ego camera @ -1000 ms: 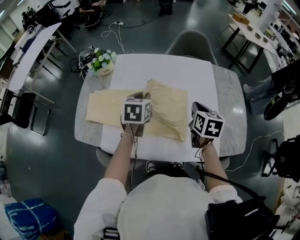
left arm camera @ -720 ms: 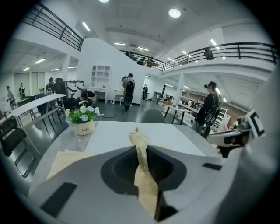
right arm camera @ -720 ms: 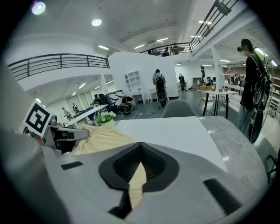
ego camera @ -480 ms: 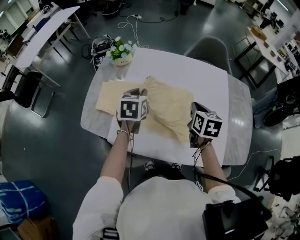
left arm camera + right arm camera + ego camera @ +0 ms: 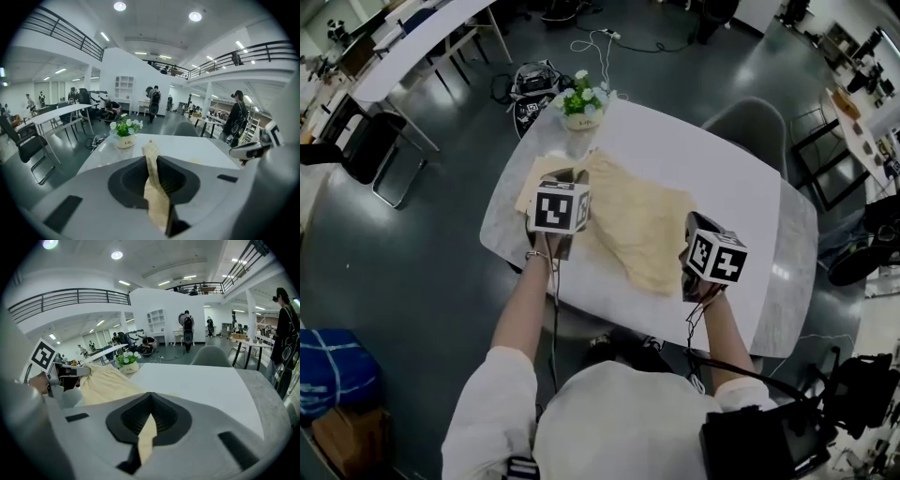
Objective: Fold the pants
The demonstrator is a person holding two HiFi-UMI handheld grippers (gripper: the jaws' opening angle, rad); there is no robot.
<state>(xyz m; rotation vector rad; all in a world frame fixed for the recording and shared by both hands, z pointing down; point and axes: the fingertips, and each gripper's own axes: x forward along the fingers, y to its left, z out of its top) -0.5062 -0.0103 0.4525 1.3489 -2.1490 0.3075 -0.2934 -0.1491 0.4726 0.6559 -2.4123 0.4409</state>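
Observation:
Beige pants [image 5: 633, 220] lie partly folded on the white table [image 5: 712, 173]. My left gripper [image 5: 569, 178] is shut on an edge of the fabric, which hangs as a narrow strip [image 5: 154, 187] between the jaws of the left gripper [image 5: 154, 161]. My right gripper [image 5: 691, 236] is shut on another edge, a pale fold [image 5: 147, 433] pinched in the right gripper [image 5: 150, 411]. The cloth [image 5: 110, 383] stretches between the two. In each gripper view the other tool shows: the left gripper [image 5: 63, 373] and the right gripper [image 5: 253, 149].
A small pot of flowers [image 5: 581, 101] stands at the table's far left corner, close to the pants [image 5: 124, 133]. A grey chair [image 5: 748, 127] sits behind the table. More tables and chairs stand on the dark floor [image 5: 412, 234] around.
Both grippers have carried the held fabric leftward over the flat part of the pants, so less of that flat layer shows at the left. The head view has swung too.

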